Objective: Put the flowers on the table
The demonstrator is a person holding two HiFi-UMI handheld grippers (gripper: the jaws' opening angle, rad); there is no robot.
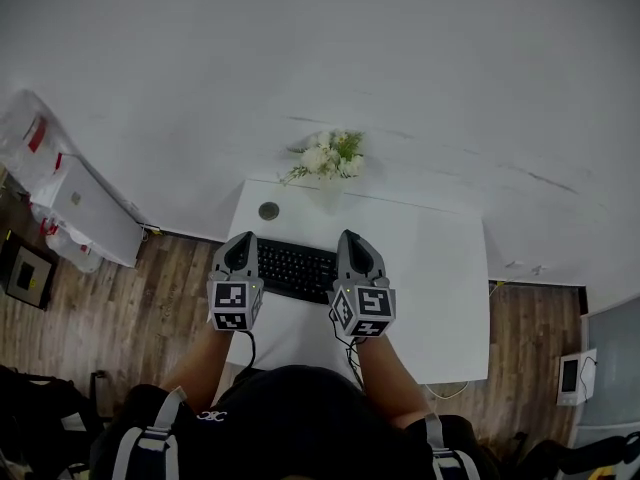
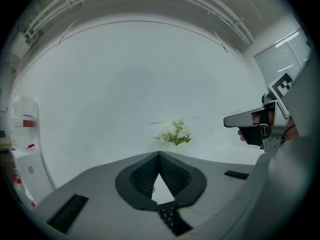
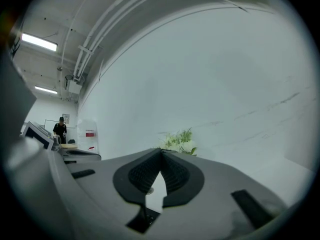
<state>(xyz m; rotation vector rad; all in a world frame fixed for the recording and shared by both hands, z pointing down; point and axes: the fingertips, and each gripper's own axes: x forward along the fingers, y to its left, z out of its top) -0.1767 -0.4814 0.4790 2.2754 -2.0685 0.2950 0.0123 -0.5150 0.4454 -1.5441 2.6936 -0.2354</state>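
Flowers [image 1: 328,158] stand at the table's [image 1: 440,268] far edge, seemingly upright. Left gripper [image 1: 241,240] and right gripper [image 1: 352,238]: jaws closed, holding nothing, over the keyboard [image 1: 295,268]. Hold both clear of the flowers.

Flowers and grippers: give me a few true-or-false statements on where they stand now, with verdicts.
1. The flowers stand at the far edge of the table, by the wall. True.
2. The left gripper holds the flowers. False: its jaws are shut on nothing.
3. A keyboard lies on the table between the grippers. True.
4. The right gripper is wide open. False: its jaws are together and empty.
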